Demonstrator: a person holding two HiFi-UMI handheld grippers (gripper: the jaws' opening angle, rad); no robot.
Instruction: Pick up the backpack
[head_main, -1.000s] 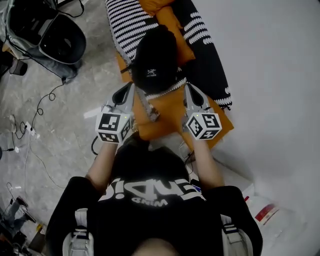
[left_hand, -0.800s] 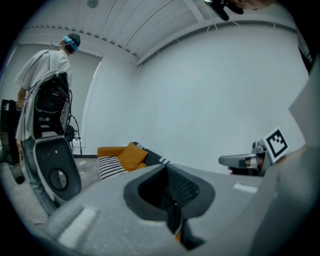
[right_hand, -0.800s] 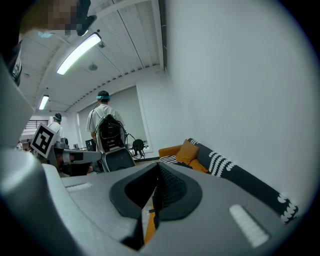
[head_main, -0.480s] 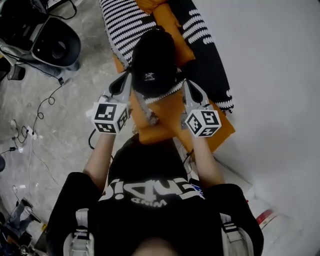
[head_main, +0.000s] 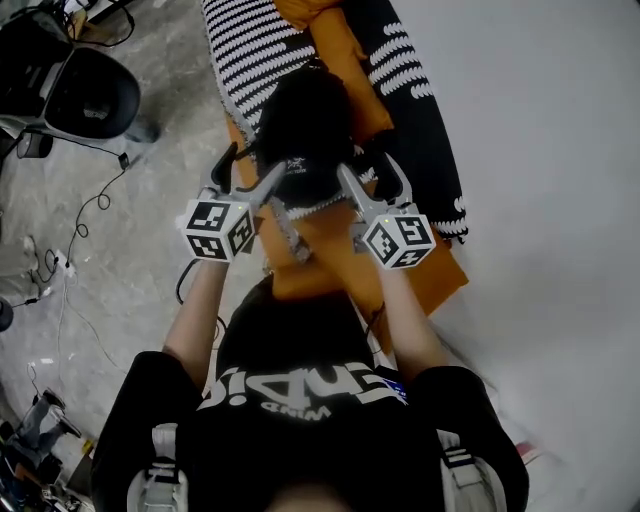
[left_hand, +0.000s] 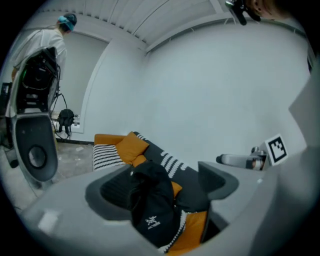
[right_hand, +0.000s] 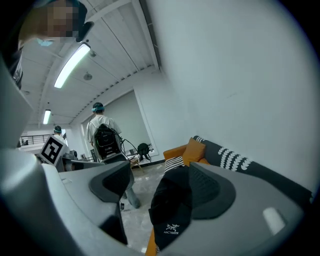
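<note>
At the upper left of the head view, a black office chair (head_main: 95, 92) stands on the grey floor (head_main: 160, 170). Thin cables (head_main: 75, 235) trail across the floor below it.

Just right of that, your left tongs (head_main: 248, 170) point up the frame. Their jaws have just been opening and now stand wide apart, gripping nothing. In the left gripper view the left tongs (left_hand: 162, 187) frame the backpack (left_hand: 152, 210) low in the gap between the two pads. Neither pad presses on it.

The black backpack (head_main: 305, 135) sits just above the centre of the head view, between your two tongs. It rests on an orange sofa (head_main: 325, 235), with a small white logo on the end nearest you. A black-and-white striped throw (head_main: 240, 45) covers the sofa above it, and an orange cushion (head_main: 315, 15) lies at the top edge.

Right of the backpack, your right tongs (head_main: 372, 172) mirror the left. Their jaws have also just been opening and are spread wide, holding nothing. In the right gripper view the right tongs (right_hand: 160, 187) show the backpack (right_hand: 172, 210) in the gap, with its right part hidden behind the right pad.

A plain pale wall (head_main: 545, 150) fills the right side of the head view.
</note>
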